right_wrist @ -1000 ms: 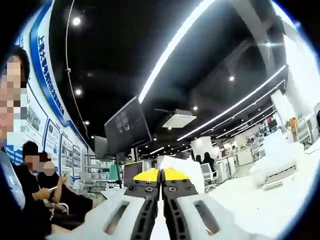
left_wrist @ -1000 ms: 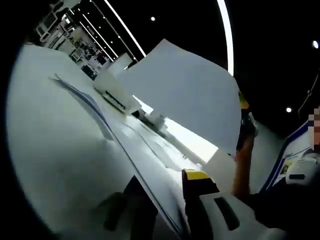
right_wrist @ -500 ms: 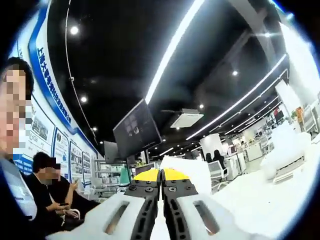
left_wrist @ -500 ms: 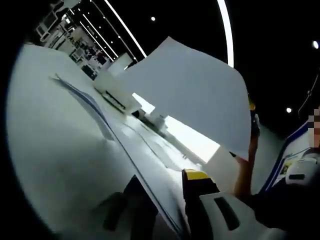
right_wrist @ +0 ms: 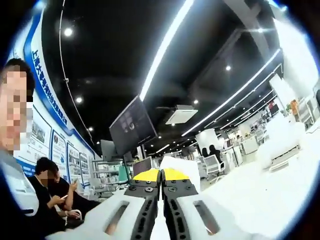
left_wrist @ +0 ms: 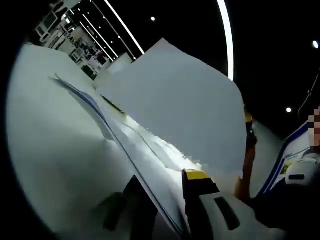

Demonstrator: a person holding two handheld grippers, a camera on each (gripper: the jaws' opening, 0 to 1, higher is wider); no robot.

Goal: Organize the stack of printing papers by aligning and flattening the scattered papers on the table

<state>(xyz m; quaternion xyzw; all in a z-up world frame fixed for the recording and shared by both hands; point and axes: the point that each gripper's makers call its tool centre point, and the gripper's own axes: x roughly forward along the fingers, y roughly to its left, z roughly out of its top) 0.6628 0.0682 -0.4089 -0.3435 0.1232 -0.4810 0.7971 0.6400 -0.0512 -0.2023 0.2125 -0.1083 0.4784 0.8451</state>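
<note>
We see bright ceiling strip lights (right_wrist: 165, 50) against a dark ceiling (strong fisheye bending), the table (left_wrist: 55, 150) dim, bluish and softly blurred.

White bench (left_wrist: 55, 150) carries flat paper sheets (left_wrist: 145, 150) lying directly ahead of the left tongs (left_wrist: 167, 200), edges uneven.

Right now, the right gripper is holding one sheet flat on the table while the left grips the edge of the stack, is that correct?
Not quite: the sheet is lifted in the air, tilted above the table, not flat on it, as the left gripper view shows. The right gripper is shut on it, and the left gripper grips the stack edge.
</note>
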